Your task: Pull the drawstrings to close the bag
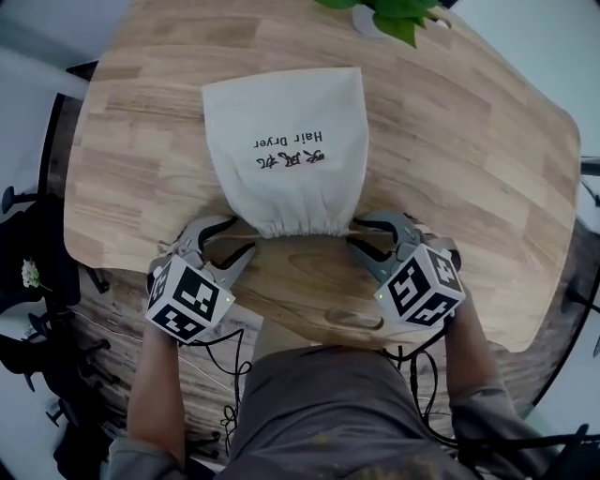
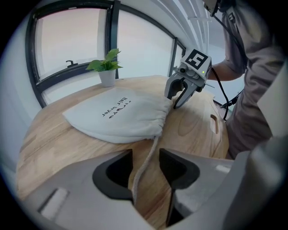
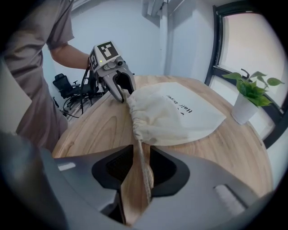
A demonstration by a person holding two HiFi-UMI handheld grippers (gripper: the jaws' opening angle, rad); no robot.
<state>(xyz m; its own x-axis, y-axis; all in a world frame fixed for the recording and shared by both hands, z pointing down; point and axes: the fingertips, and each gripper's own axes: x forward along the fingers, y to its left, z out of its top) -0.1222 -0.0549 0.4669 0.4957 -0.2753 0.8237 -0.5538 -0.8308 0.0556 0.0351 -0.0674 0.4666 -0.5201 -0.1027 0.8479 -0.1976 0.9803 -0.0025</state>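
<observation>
While flat on the wooden table, lies with gathered mouth toward the person: cream bag, print facing up. Just left of that mouth, left gripper, jaws pinched together on a drawstring running straight from the bag. Just right of it, right gripper, likewise clamped on the other cord. Potted plant at the table's far edge, beyond the bag's closed end

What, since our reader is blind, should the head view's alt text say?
A cream drawstring bag lies on a wooden table, mouth gathered toward the person. The left gripper and right gripper each hold a drawstring beside it.
</observation>
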